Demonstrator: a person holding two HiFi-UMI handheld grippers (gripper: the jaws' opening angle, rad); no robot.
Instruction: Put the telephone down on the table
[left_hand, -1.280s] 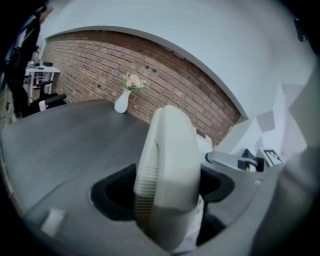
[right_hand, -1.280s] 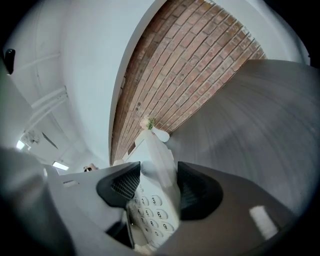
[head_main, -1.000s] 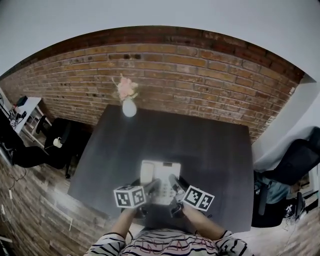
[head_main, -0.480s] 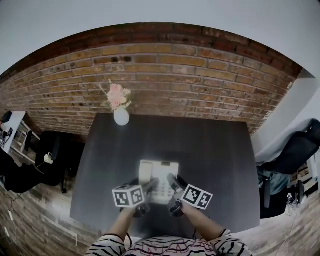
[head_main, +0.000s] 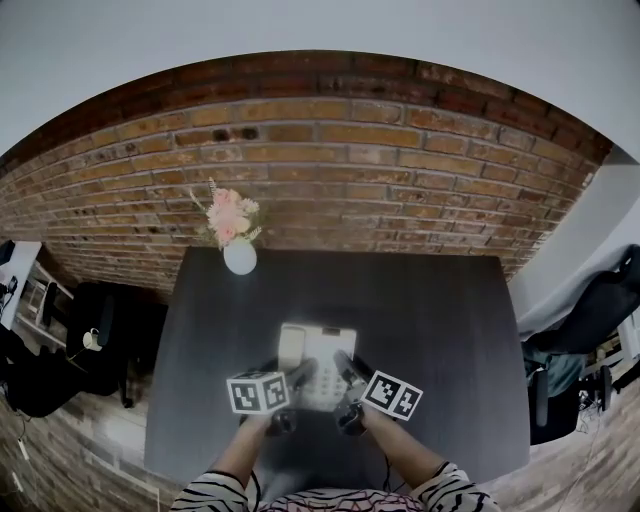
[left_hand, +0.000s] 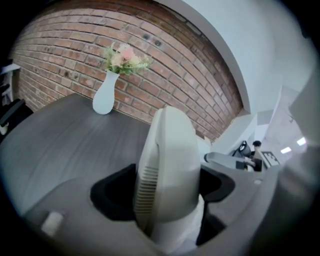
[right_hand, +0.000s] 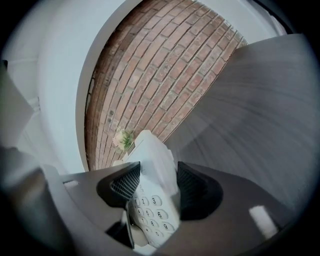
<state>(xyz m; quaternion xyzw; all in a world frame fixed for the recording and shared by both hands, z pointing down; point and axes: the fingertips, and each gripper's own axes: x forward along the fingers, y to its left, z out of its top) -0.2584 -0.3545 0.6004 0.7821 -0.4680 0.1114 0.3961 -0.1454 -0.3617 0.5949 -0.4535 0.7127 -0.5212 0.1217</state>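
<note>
A white telephone (head_main: 318, 350) hangs over the near middle of the dark table (head_main: 430, 330), carried between both grippers. My left gripper (head_main: 298, 377) is shut on its left side, where the handset (left_hand: 167, 165) fills the gap between the black pads. On the phone's right side my right gripper (head_main: 347, 366) is shut across the keypad (right_hand: 152, 207), both ribbed pads pressing the body. In the right gripper view the telephone (right_hand: 150, 165) points toward the brick wall. Whether its base touches the tabletop is hidden.
A white vase (head_main: 239, 257) with pink flowers stands at the table's far left corner, against the brick wall (head_main: 330, 170). Black chairs stand at the left (head_main: 95, 320) and right (head_main: 590, 320) of the table. The vase (left_hand: 104, 97) also shows ahead of the left gripper.
Both grippers have carried the telephone farther in over the table, away from its near edge. The wall and vase now look closer. Neither grip has changed.
</note>
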